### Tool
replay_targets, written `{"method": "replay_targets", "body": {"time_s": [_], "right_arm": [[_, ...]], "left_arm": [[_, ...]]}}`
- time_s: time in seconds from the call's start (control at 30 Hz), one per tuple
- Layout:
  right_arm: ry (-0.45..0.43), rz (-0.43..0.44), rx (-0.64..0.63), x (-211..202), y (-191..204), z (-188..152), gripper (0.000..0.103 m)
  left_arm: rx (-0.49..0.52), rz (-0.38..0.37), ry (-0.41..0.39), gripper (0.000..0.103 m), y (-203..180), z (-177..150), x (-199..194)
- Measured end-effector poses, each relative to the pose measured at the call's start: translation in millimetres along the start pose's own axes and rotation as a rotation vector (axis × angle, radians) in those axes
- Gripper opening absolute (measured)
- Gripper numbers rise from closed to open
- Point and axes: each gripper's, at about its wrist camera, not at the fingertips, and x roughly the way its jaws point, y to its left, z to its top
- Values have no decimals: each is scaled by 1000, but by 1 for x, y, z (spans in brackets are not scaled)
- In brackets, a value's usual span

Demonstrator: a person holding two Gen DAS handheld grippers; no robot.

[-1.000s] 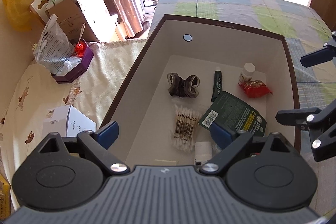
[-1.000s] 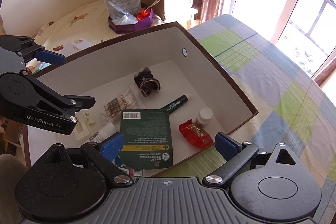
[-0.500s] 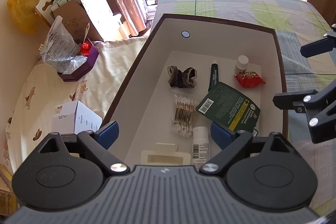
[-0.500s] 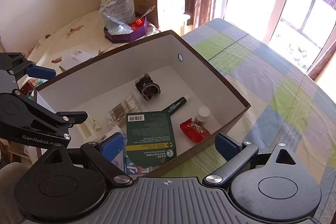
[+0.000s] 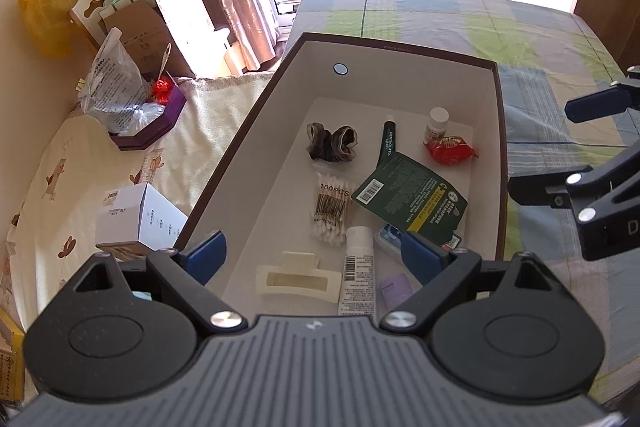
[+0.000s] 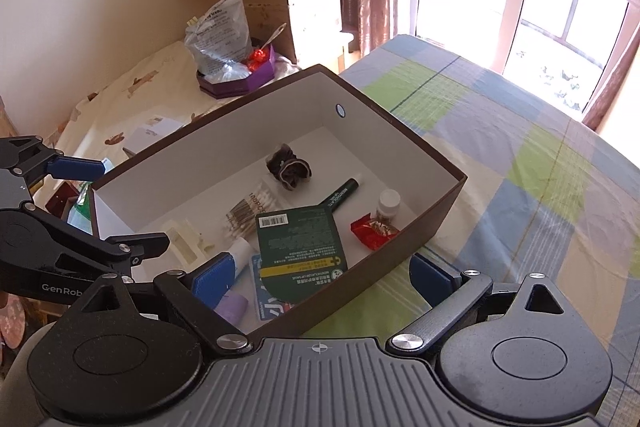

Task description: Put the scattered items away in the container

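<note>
A brown box with white inside (image 5: 420,53) (image 6: 444,195) sits on the checked bedcover. In it lie a dark scrunchie (image 5: 332,143) (image 6: 289,167), a cotton swab pack (image 5: 331,211) (image 6: 250,209), a green sachet (image 5: 412,195) (image 6: 300,243), a dark green tube (image 5: 387,141) (image 6: 342,193), a small white bottle (image 5: 435,125) (image 6: 387,205), a red wrapper (image 5: 450,151) (image 6: 374,229), a cream hair clip (image 5: 298,279) (image 6: 184,245), a white tube (image 5: 357,267) and a lilac item (image 5: 395,287). My left gripper (image 5: 316,257) (image 6: 120,207) hangs open over the box's near end. My right gripper (image 6: 320,273) (image 5: 560,147) is open above the box's right wall. Both are empty.
Left of the box, on a cream animal-print cover, lie a white carton (image 5: 140,219) and a purple tray (image 5: 154,125) (image 6: 244,79) holding a clear bag. Cardboard boxes (image 5: 140,27), a yellow bag and curtains stand behind. The checked bedcover (image 6: 520,163) stretches toward the window.
Both grippers have drawn back and up from the box, so more of its near end shows: the hair clip, white tube and lilac item came into view. The items lie unmoved.
</note>
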Motion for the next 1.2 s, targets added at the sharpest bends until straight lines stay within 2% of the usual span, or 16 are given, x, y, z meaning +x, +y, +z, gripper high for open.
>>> {"method": "replay_targets", "body": {"time_s": [1.2], "right_arm": [[-7,-55,57,-56,28,-68,99]], "left_arm": [[-28,-21,-3,92,-27,-49,-53]]}}
